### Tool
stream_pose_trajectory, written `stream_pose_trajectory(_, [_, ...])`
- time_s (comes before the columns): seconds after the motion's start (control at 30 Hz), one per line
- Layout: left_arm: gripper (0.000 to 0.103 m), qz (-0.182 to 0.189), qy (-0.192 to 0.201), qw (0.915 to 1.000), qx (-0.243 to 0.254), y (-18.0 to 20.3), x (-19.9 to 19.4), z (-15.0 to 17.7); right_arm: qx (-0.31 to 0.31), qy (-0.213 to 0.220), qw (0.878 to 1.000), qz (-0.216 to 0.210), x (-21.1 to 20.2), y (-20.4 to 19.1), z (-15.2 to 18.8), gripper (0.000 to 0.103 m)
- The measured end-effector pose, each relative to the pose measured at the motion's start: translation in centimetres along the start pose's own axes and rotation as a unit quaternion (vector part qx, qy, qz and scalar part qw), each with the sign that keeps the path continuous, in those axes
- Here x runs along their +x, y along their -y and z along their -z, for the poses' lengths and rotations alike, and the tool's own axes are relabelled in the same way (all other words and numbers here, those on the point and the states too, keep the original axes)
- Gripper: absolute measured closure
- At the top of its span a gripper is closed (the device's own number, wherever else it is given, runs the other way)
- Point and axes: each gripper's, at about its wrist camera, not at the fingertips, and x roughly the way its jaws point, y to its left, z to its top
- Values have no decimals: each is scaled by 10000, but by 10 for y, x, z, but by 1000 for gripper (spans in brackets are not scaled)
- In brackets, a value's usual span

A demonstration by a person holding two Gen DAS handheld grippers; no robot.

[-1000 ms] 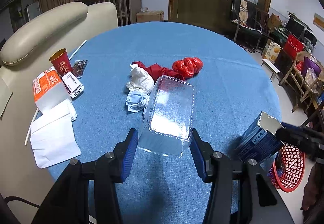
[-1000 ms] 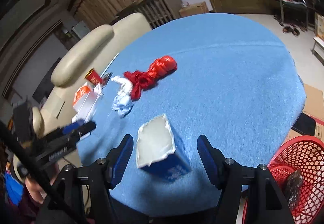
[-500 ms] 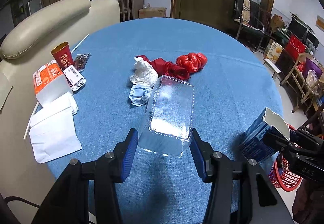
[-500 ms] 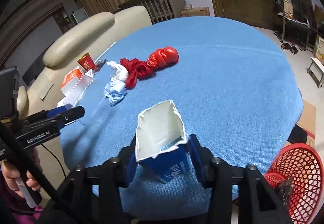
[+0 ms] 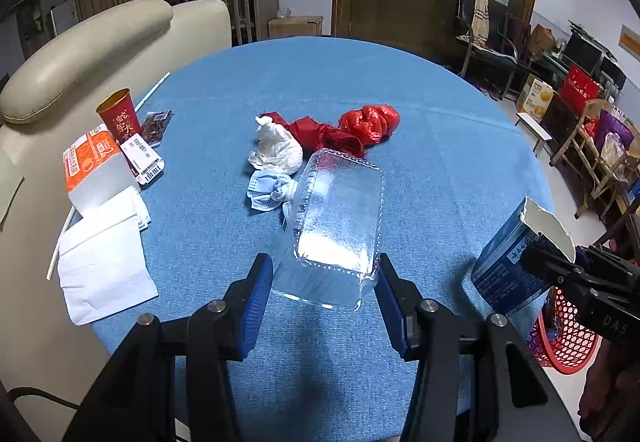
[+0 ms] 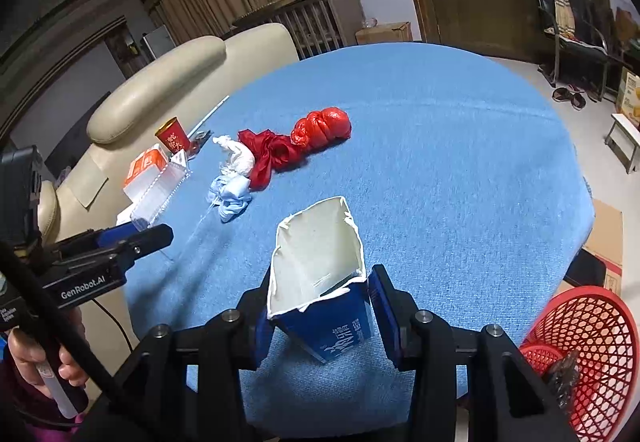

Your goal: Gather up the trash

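Both my jaws pinch trash at the near table (image 5: 460, 146) edge, left gripper (image 5: 324, 282) on the clear box (image 5: 336, 218), right gripper (image 6: 320, 306) closing on the torn carton (image 6: 320, 282), which could squash, slip and miss the red basket (image 6: 592, 358).

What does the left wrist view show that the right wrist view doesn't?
Left only: the white napkins by the table's left edge, and the clear tray seen from above in the left tongs.
Right only: the carton's open white inside, and a hand on the left handle.
Both: carton, red cup, red basket.
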Motion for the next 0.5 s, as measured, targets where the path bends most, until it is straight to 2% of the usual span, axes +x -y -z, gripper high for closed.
stream_pose_trajectory(0.5, [50,3,13,9998,181,13,-4,-1,251,142,9995,-135,-8,8,-5,57])
